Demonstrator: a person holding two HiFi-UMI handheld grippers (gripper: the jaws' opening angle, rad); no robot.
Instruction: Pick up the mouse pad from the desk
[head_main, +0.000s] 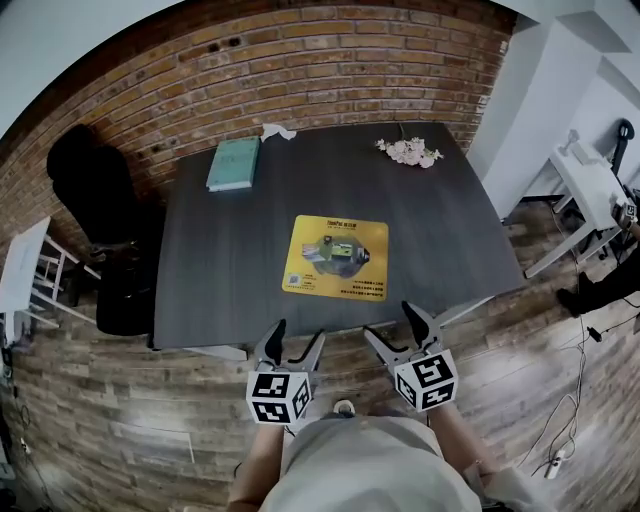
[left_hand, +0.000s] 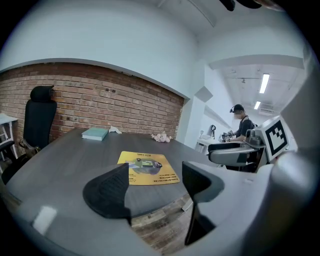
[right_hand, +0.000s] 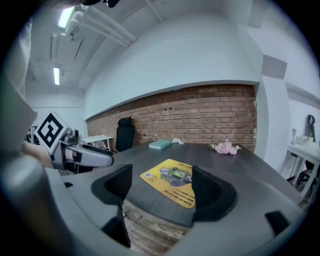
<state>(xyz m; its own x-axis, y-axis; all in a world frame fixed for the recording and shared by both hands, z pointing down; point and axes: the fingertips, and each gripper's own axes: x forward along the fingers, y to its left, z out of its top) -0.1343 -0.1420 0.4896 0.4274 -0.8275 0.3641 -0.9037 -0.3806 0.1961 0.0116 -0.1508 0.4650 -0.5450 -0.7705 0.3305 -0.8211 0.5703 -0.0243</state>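
Both grippers hang open and empty at the lower middle of the head view. My left gripper (head_main: 298, 335) and right gripper (head_main: 390, 322) sit side by side just off the near edge of the desk (head_main: 230, 270), over the wooden floor (head_main: 150, 420), with their jaws pointing up-frame toward the desktop. The mouse pad (head_main: 336, 258), yellow with a printed picture in its middle, lies flat on the dark desk at the frame's centre, close to the near edge and apart from both grippers. Along the far side of the desk I see a teal book (head_main: 234, 163) at upper left. Beside it is a small white crumpled thing (head_main: 277, 131) that may be tissue, though it is too small for me to be sure. Pale pink flowers (head_main: 410, 151) lie at upper right. A black chair (head_main: 100, 230) stands at the left of the frame, near the brick wall (head_main: 300, 70).

From the left gripper view, the two dark jaws stand well apart with nothing between them. The mouse pad (left_hand: 148, 167) shows beyond the gap, flat on the desk. My right gripper appears at the right of the frame, and a person (left_hand: 242, 125) stands far off behind it.

From the right gripper view, the jaws are likewise spread and hold nothing. The mouse pad (right_hand: 170, 182) lies past them at lower centre, its right edge partly behind one jaw. My left gripper shows at the left of the frame.
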